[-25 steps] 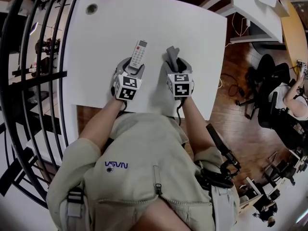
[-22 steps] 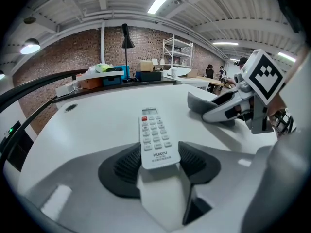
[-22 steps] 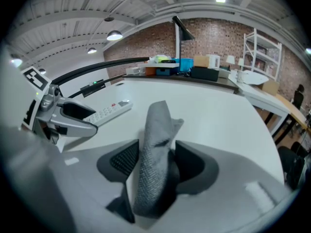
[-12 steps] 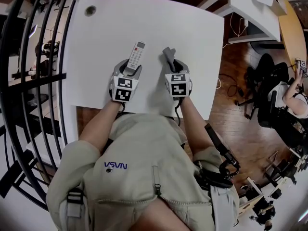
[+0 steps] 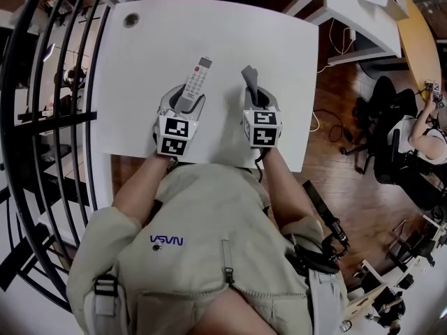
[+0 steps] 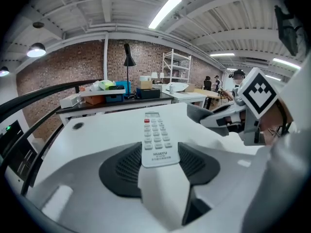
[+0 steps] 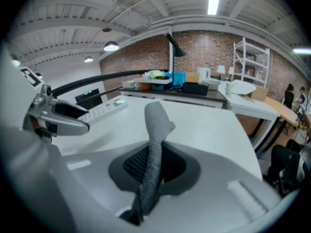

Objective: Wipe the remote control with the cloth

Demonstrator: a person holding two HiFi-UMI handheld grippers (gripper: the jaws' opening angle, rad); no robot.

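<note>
A black railing (image 5: 56, 119) flanks the worktop (image 5: 279, 47). Left gripper (image 6: 158, 161) fingers clamp the white remote (image 6: 155, 135); right gripper (image 7: 154, 166) fingers have just closed on the grey, seemingly knitted cloth (image 7: 155, 125)

Seen from the head view, a white table (image 5: 230, 26) with a round cable grommet (image 5: 131, 19) at 11 o'clock stands on a dark wooden floor (image 5: 349, 166). A black railing (image 5: 42, 152) curves along 9 o'clock, and another white desk (image 5: 363, 12) sits at 1 o'clock. Beyond are a brick wall (image 6: 63, 67), a lit fluorescent tube (image 6: 165, 11) and white shelving (image 6: 179, 67).
</note>
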